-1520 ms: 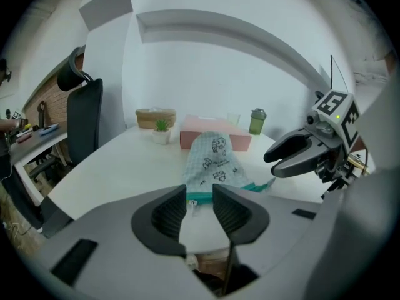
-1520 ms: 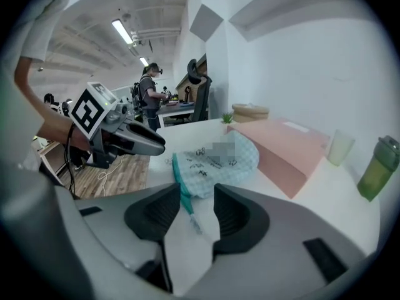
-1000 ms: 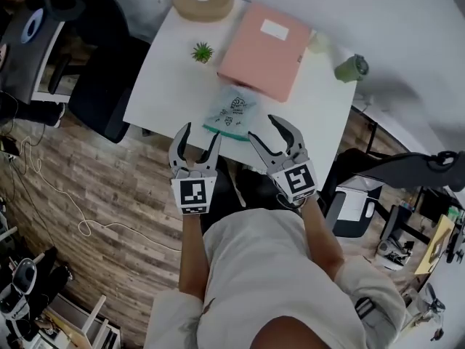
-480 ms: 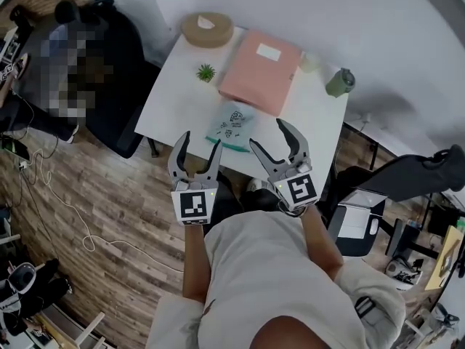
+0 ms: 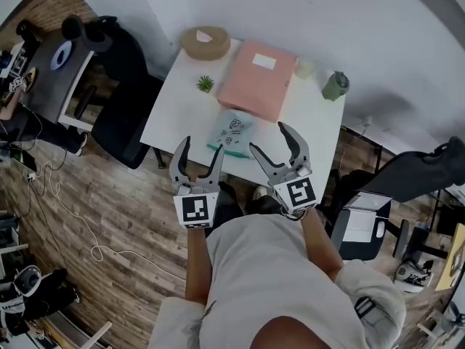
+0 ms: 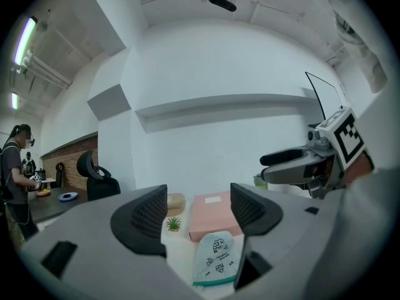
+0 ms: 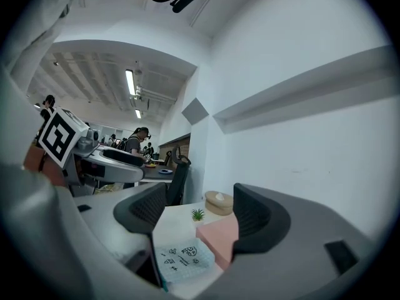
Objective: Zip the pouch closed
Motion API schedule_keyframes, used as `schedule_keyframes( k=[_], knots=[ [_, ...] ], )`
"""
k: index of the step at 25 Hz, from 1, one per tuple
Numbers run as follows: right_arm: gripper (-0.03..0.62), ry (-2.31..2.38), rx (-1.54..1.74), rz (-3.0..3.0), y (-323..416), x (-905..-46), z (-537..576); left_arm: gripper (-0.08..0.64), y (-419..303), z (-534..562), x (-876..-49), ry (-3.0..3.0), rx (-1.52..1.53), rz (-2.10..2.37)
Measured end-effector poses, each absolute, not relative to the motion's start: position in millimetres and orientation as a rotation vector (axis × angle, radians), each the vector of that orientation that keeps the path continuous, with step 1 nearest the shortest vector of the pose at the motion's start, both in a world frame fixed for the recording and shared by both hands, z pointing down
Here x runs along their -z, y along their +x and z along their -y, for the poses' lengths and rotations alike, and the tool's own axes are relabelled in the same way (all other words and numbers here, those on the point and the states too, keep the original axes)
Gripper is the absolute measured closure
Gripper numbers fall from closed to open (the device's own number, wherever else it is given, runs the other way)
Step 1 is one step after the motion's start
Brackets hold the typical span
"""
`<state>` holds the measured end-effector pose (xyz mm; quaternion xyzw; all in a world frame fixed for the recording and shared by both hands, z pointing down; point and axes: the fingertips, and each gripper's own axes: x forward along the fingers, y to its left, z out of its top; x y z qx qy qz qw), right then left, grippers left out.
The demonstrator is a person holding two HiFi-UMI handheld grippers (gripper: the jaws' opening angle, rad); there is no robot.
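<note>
The pouch is pale and translucent with small printed drawings and a teal zip edge. It lies flat on the white table, just in front of the pink box. Both grippers hang in the air on my side of the table, well above the pouch and apart from it. My left gripper is opening, with nothing between its fingers. My right gripper is opening too and is also empty. In the left gripper view the pouch shows low between the jaws; in the right gripper view the pouch lies lower left.
A pink box lies behind the pouch. A small green plant and a round tan container stand at the back left. A green cup stands at the back right. A black chair is left of the table.
Both grippers have lifted up and away from the table, which now looks smaller and farther off. The right gripper's jaws stand wider than before. The pouch has not moved.
</note>
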<state>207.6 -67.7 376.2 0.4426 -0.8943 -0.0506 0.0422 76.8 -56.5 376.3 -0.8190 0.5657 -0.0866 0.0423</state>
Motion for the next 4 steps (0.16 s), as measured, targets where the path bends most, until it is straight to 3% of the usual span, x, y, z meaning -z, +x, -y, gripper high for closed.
schedule_keyframes(
  k=[4],
  knots=[
    [0.262,1.343,0.185,2.753,203.0,-366.8,68.8,0.242,78.8,59.7,-372.8,-2.507,0.256,-1.728]
  ],
)
